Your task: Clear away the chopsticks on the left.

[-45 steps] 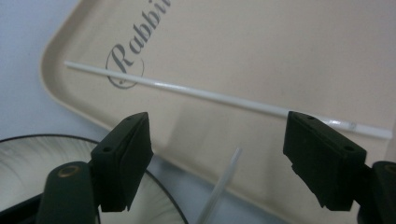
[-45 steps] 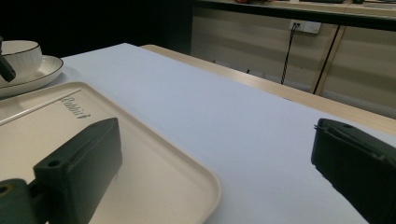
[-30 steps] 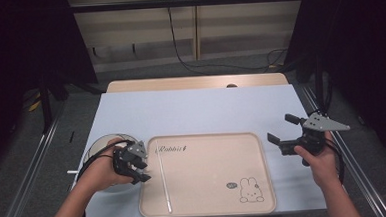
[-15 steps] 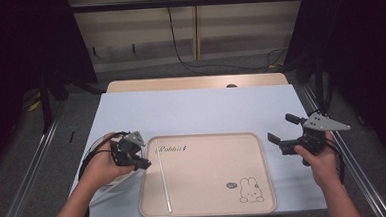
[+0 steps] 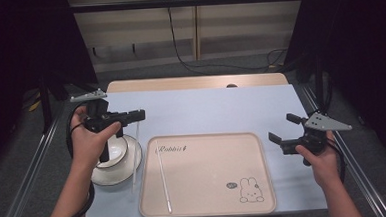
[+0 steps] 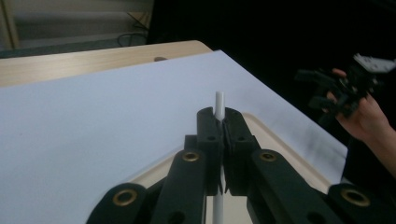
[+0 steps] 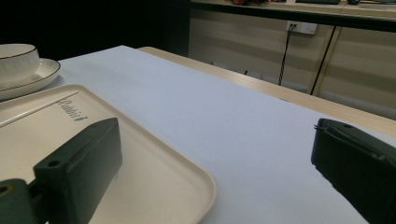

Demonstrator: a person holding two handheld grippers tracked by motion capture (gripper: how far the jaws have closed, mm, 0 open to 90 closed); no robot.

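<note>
White stick (image 6: 218,100) clamped between, seemingly upright

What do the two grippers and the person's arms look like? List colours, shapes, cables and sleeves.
Both are black, with two blocky jaws on hinged links. The left gripper shows brass-coloured rivets at its link joints in its own view, a grey three-cornered plate on top and a black cable looping down past the wrist. The right gripper carries the same grey plate. Both forearms are bare, with no sleeves in view.

A fixed camera overhead looks forward and down across the bench (image 5: 206,108). Two cameras ride close behind each gripper's jaws, low over the bench; all three share the cream tray (image 5: 210,187).
</note>
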